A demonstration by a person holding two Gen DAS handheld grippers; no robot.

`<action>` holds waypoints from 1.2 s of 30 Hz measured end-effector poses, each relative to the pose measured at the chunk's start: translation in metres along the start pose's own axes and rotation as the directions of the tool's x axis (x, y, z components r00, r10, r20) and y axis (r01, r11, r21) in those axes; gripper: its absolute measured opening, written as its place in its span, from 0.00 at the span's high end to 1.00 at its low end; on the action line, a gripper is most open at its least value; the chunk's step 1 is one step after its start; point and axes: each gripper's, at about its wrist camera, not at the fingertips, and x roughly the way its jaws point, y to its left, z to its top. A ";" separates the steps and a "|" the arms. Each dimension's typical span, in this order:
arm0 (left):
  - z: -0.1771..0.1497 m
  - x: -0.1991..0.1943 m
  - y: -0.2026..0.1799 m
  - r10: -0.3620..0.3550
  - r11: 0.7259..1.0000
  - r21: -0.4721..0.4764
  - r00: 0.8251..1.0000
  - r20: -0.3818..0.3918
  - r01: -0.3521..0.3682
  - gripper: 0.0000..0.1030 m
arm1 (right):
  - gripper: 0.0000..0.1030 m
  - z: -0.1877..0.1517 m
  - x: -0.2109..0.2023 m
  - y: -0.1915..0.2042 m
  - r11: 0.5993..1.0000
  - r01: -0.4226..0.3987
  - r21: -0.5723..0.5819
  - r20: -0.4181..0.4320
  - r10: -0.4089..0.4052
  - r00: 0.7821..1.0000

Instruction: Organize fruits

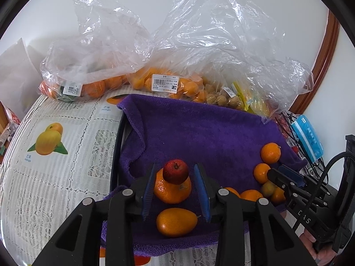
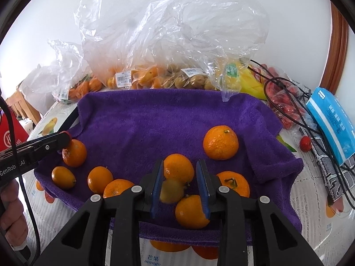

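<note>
A purple towel (image 1: 199, 133) (image 2: 155, 122) holds several loose oranges. In the left wrist view my left gripper (image 1: 174, 165) stands open around a small red apple-like fruit (image 1: 175, 174). That fruit rests on a large orange (image 1: 172, 190), with a gap to each blue pad. An oval orange fruit (image 1: 176, 221) lies just below. In the right wrist view my right gripper (image 2: 180, 162) is open. A blurred yellow-green fruit (image 2: 172, 191) is between its pads, near the left one and clear of the right, above an orange (image 2: 192, 211).
Clear plastic bags of oranges (image 1: 88, 84), kumquats (image 1: 168, 82) and brown fruits (image 2: 188, 81) line the back. On the right lie a yellow bag (image 2: 250, 82), red fruits (image 2: 286, 108), a blue pack (image 2: 332, 122) and black cables (image 2: 295, 110). A fruit-print tablecloth (image 1: 55, 155) covers the table.
</note>
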 end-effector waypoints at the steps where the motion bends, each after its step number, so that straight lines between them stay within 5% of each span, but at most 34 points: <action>1: 0.000 -0.001 0.000 -0.003 1.000 -0.001 1.000 0.002 0.003 0.61 | 0.67 0.000 -0.001 0.000 1.000 -0.001 0.002 0.002 0.001 1.000; 7: 0.001 -0.014 0.000 -0.009 1.000 -0.008 0.999 0.034 0.010 0.48 | 0.58 0.002 -0.010 0.000 1.000 -0.009 0.015 0.029 0.008 1.000; 22: -0.016 -0.038 -0.006 0.005 1.000 -0.006 1.000 0.019 -0.005 0.44 | 0.55 -0.006 -0.060 0.003 0.999 -0.003 0.049 0.073 -0.001 0.997; 36: -0.054 -0.151 -0.036 0.046 0.998 0.028 0.992 0.120 -0.049 0.23 | 0.34 -0.039 -0.179 -0.004 0.991 0.055 0.121 0.169 -0.075 0.983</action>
